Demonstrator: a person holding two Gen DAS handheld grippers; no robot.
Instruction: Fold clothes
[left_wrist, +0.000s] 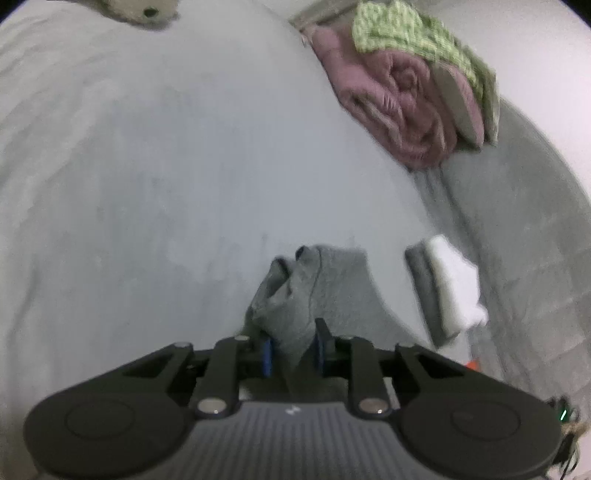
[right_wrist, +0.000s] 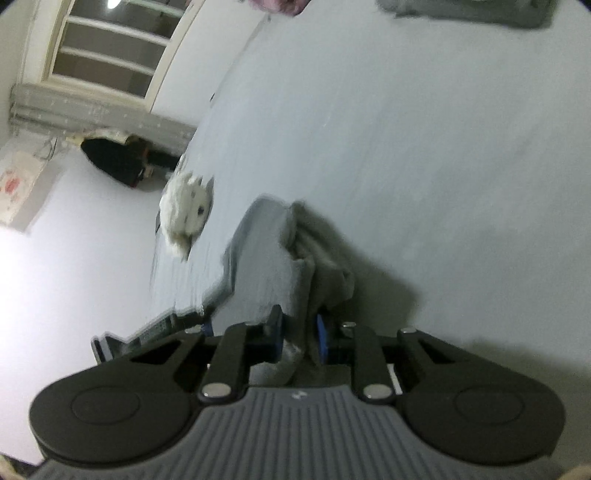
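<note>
Both: left tool (left_wrist: 294, 350), right tool (right_wrist: 300, 334) pinch grey garment (left_wrist: 317, 291); no legible writing.

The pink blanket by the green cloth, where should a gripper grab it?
Probably the pink blanket is best taken by its rumpled near edge, coming from the open bed side; the green cloth covers its far part.

Broad bare stretch of pale bed sheet (left_wrist: 166, 177) lies ahead and left of the left gripper (left_wrist: 293, 350); a pink folded pile (left_wrist: 399, 107) under a green knit (left_wrist: 413, 33) blocks the far right, a grey-and-white folded stack (left_wrist: 447, 288) sits near right, a plush toy (right_wrist: 186, 210) at the edge
</note>
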